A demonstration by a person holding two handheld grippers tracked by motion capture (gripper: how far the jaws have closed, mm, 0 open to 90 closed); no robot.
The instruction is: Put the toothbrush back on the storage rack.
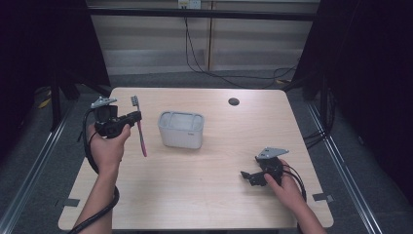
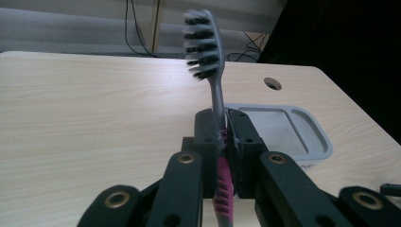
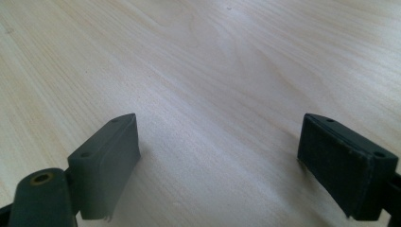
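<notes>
A toothbrush [image 1: 140, 131] with a pink and grey handle and dark bristles is held up above the table's left side. My left gripper [image 1: 137, 116] is shut on its handle below the neck. In the left gripper view the toothbrush [image 2: 212, 71] rises bristle end up from between the jaws of the left gripper [image 2: 226, 137]. A grey rectangular tub [image 1: 181, 129] stands at the table's middle, to the right of the brush, and its open top [image 2: 302, 137] shows beyond the jaws. My right gripper [image 1: 247, 176] rests low near the front right, open, with bare wood between its pads [image 3: 345, 165].
The wooden table [image 1: 234, 146] has a round cable hole [image 1: 234, 101] at the back right. Cables run along the floor behind the table. Dark curtains and frame rails flank both sides.
</notes>
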